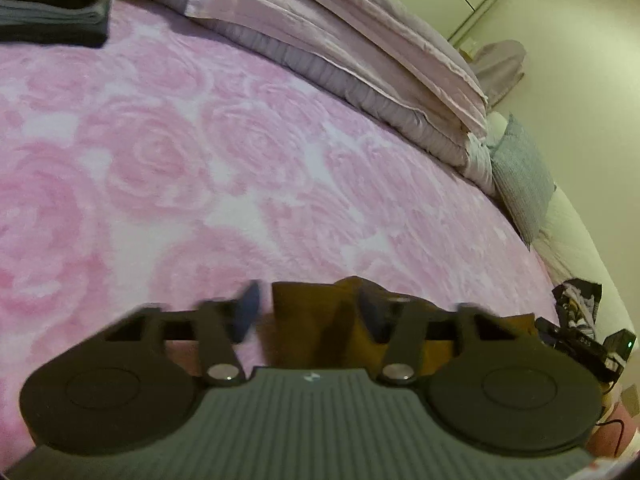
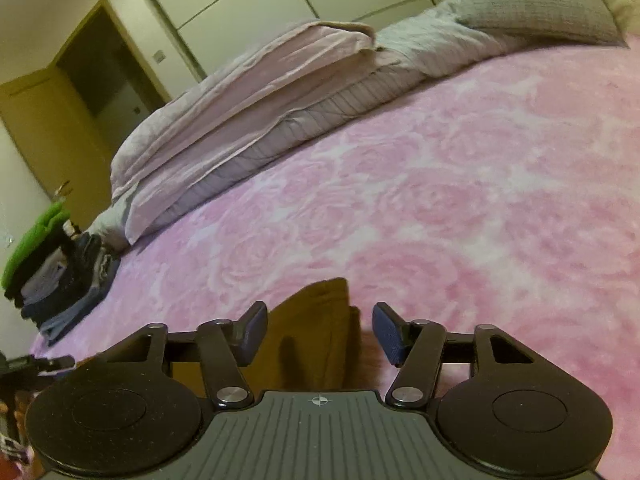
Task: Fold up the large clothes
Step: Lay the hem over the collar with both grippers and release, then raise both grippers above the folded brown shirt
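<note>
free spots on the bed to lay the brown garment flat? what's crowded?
Free: the wide middle of the pink rose blanket, bordered by the folded lilac duvet on its far side, the grey pillow at the head and the brown garment at the near edge. Crowded: the corner with the stack of folded clothes, and the duvet strip.

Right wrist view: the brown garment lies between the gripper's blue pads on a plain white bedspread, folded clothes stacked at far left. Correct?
Not quite. The bedspread is pink with a rose pattern, not plain white, as the right wrist view shows. The brown garment does lie between the right gripper pads, with the stack of folded clothes at far left.
</note>
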